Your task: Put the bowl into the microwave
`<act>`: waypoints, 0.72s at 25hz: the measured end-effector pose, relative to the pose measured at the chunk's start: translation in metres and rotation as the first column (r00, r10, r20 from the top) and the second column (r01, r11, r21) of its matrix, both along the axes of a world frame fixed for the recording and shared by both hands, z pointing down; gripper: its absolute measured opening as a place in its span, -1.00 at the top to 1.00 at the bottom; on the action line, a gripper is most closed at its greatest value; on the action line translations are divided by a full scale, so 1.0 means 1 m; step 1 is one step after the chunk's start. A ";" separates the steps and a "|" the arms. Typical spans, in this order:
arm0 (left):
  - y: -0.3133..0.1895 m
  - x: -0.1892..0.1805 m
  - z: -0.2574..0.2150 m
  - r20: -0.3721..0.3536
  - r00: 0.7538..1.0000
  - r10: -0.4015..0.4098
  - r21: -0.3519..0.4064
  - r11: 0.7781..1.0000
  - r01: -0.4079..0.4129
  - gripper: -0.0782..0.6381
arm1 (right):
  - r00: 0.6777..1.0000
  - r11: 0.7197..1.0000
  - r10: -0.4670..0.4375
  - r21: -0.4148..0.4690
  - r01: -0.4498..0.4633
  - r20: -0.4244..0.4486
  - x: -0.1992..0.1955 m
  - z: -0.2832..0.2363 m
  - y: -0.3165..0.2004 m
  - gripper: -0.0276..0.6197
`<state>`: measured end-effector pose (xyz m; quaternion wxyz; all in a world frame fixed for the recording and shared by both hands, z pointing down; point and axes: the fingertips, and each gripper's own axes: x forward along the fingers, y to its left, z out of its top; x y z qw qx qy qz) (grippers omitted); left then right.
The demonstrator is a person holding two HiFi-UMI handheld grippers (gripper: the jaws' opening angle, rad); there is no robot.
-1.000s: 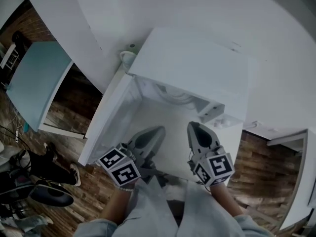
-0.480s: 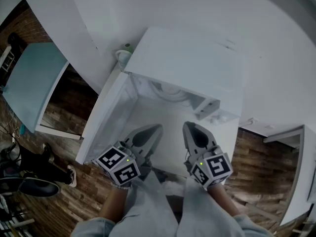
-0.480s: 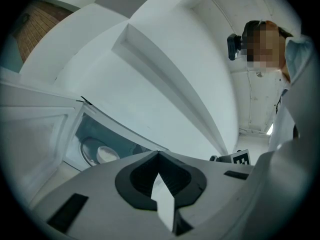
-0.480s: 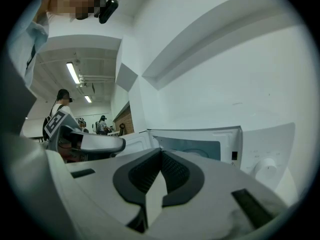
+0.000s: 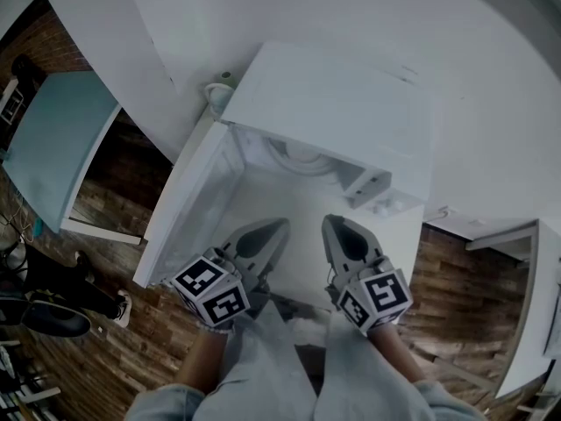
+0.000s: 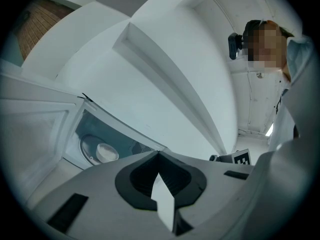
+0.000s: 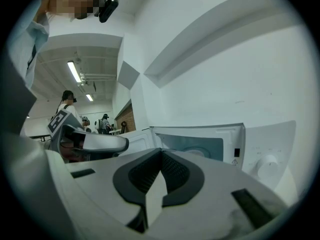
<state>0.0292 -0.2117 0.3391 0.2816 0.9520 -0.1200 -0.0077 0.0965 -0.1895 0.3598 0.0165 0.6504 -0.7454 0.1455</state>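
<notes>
— While the left gripper (image 5: 273, 235) and right gripper (image 5: 337, 233) are held low, jaws pressed together on nothing, where is the bowl (image 6: 105, 152) found?

— Ahead of both and well apart, it is seen seated on the turntable (image 6: 86, 151) inside the microwave (image 5: 342, 103). Its contents cannot be told. The door (image 5: 188, 209), standing open to the left, is judged nearer the left gripper.
</notes>
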 end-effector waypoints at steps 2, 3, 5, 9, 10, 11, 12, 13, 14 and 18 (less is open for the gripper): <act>0.001 0.000 0.001 -0.003 1.000 0.004 0.001 1.000 -0.004 0.79 | 1.000 1.000 -0.004 -0.009 0.004 -0.013 -0.001 0.001 0.000 0.92; 0.001 0.000 0.002 -0.004 1.000 0.005 0.000 1.000 -0.005 0.79 | 1.000 1.000 -0.006 -0.013 0.005 -0.017 -0.002 0.001 0.001 0.92; 0.002 0.000 0.001 -0.005 1.000 0.002 -0.006 1.000 -0.002 0.79 | 1.000 1.000 -0.009 -0.016 0.009 -0.016 -0.003 0.001 0.001 0.92; 0.002 0.000 0.001 -0.009 1.000 -0.003 -0.015 1.000 0.003 0.79 | 1.000 1.000 -0.013 -0.018 0.012 -0.021 -0.005 0.001 0.002 0.92; 0.002 0.001 0.002 -0.010 1.000 -0.002 -0.016 1.000 0.001 0.79 | 1.000 1.000 -0.014 -0.019 0.013 -0.025 -0.005 0.001 0.002 0.92; 0.003 0.001 0.002 -0.012 1.000 0.001 -0.016 1.000 -0.002 0.79 | 0.999 1.000 -0.015 -0.020 0.015 -0.029 -0.005 0.001 0.003 0.92; 0.003 0.001 0.003 -0.011 1.000 0.003 -0.015 1.000 -0.004 0.79 | 0.999 1.000 -0.018 -0.020 0.017 -0.031 -0.005 0.002 0.003 0.92; 0.004 0.002 0.003 -0.009 1.000 0.004 -0.015 1.000 -0.004 0.79 | 0.999 1.000 -0.020 -0.020 0.019 -0.030 -0.006 0.002 0.003 0.92; 0.004 0.002 0.003 -0.005 1.000 0.003 -0.015 1.000 -0.003 0.79 | 0.999 1.000 -0.021 -0.021 0.020 -0.029 -0.006 0.002 0.003 0.92; 0.005 0.003 0.004 0.002 1.000 0.008 -0.009 1.000 -0.008 0.79 | 0.999 0.999 -0.021 -0.025 0.021 -0.028 -0.006 0.003 0.005 0.92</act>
